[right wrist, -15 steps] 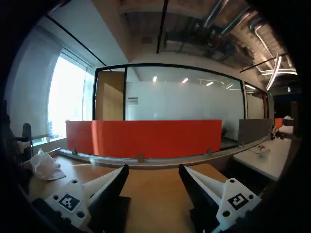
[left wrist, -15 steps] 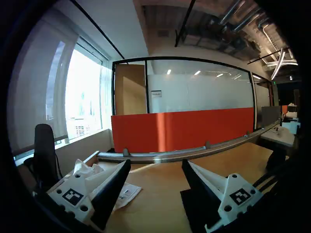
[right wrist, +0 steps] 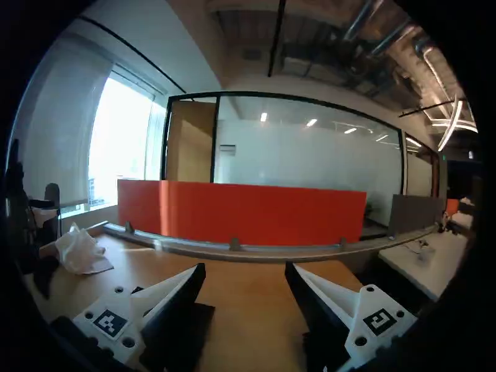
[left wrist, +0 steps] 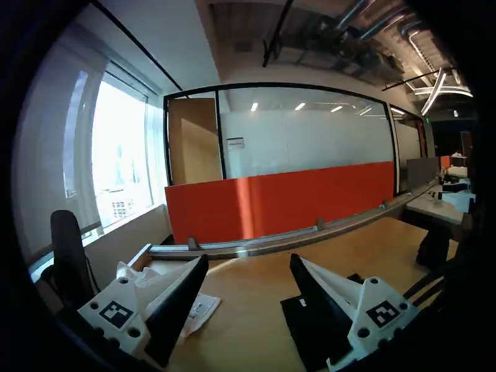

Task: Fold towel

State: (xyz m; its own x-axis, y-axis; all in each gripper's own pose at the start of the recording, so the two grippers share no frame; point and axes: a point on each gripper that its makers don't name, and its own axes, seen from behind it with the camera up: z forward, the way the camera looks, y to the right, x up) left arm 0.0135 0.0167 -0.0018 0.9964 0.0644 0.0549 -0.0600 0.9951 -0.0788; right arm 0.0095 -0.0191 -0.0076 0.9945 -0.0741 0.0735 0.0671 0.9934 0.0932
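Left gripper view: the left gripper (left wrist: 248, 259) hangs low over a wooden table (left wrist: 248, 328), jaws spread wide with bare tabletop between them; a dark towel (left wrist: 297, 328) lies flat on the table on the near side of the orange partition (left wrist: 279, 198), its corner showing just beside the right-hand finger; nearer the partition's left end, a printed paper sheet (left wrist: 201, 308) rests beside the left-hand finger, and a white crumpled wad (left wrist: 130, 271) peeks up behind that finger; a black chair (left wrist: 67, 248) stands left of the partition, below a bright window (left wrist: 121, 161).

Right gripper view: the right gripper (right wrist: 243, 267) also faces the orange partition (right wrist: 242, 214) head-on, jaws parted and holding nothing; the towel (right wrist: 195, 325) shows as a dark flat patch on the table (right wrist: 248, 310) under the fingers, well short of the partition; the white crumpled wad (right wrist: 77, 251) sits on the table off the partition's left end, well apart from the towel; beyond the partition's right end stands a second, white table (right wrist: 421, 260); the window (right wrist: 118, 149) glows left of the partition.
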